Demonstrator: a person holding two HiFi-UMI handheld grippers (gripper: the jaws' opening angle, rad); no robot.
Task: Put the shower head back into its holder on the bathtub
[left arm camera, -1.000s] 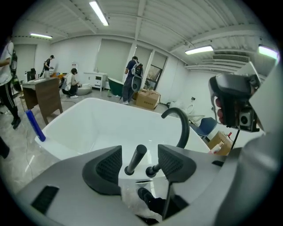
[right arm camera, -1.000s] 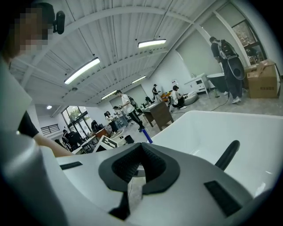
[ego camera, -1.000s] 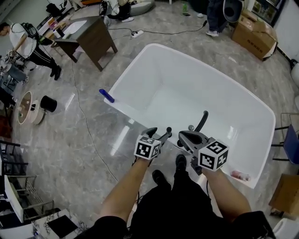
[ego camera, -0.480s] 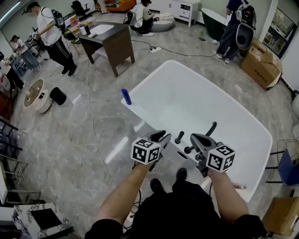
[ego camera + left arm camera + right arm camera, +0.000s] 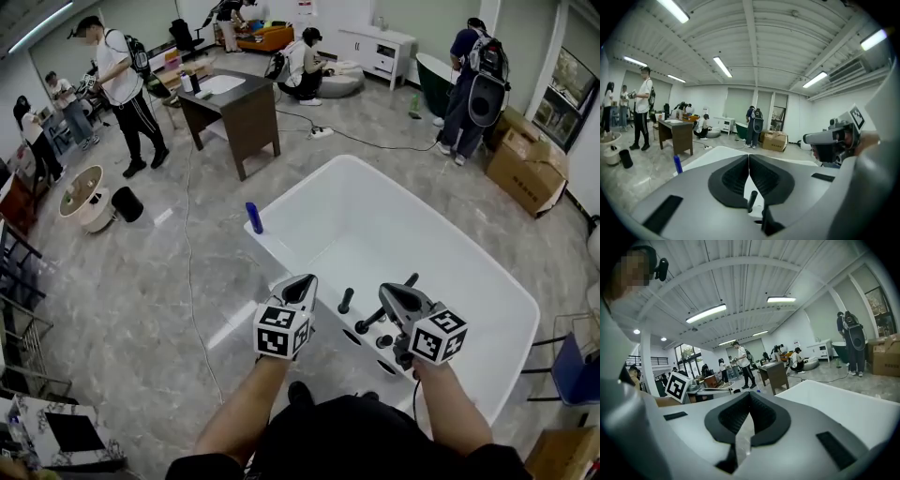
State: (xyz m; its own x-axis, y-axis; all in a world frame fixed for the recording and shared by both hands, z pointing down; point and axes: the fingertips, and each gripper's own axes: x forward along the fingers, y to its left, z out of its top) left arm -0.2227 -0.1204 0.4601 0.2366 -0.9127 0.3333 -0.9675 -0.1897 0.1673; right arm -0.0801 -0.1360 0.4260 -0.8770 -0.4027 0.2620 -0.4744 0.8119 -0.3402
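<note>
Head view: camera sits high on the person and faces steeply down. The white bathtub (image 5: 375,225) lies at mid range from 12 to 3 o'clock, with the left gripper (image 5: 304,281) and right gripper (image 5: 386,292) close at 6 o'clock.

Left gripper view: low, near level, looking along its jaws across the bathtub, right gripper at 3 o'clock.

Right gripper view: similar height, left gripper at 9 o'clock.

All three views share the bathtub and the brown desk (image 5: 234,108).

The person wears loose black clothing (image 5: 356,439) that leaves the forearms uncovered, and a black shoe (image 5: 300,392). The left gripper (image 5: 302,281) and the right gripper (image 5: 386,294) are smooth grey moulded shells with black ribbed pads (image 5: 732,180). Each carries a white cube (image 5: 281,330) printed with black square markers.
</note>
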